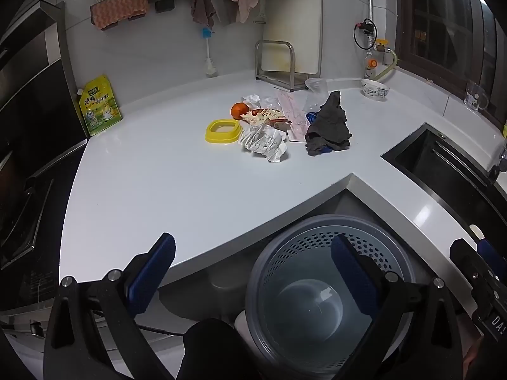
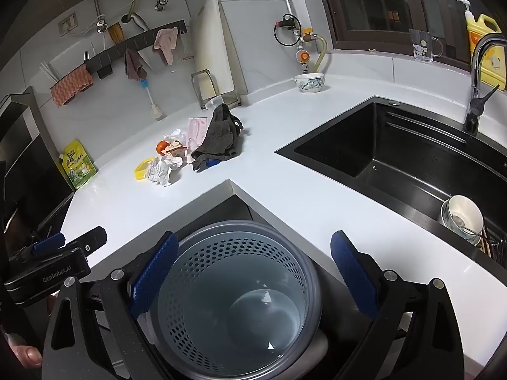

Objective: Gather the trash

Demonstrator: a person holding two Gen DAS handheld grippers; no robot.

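Observation:
A heap of trash lies on the white counter: crumpled white paper, a snack wrapper, an orange fruit, a pink mask, a yellow ring lid and a dark cloth. The heap also shows in the right wrist view, with the paper and cloth. A grey perforated bin stands on the floor under the counter corner; it shows in the right wrist view too. My left gripper is open and empty above the counter edge. My right gripper is open and empty over the bin.
A black sink with bowls and a tap is at right. A stove is at left. A green-yellow pouch, a cutting board rack, a patterned bowl and a clear cup stand along the back.

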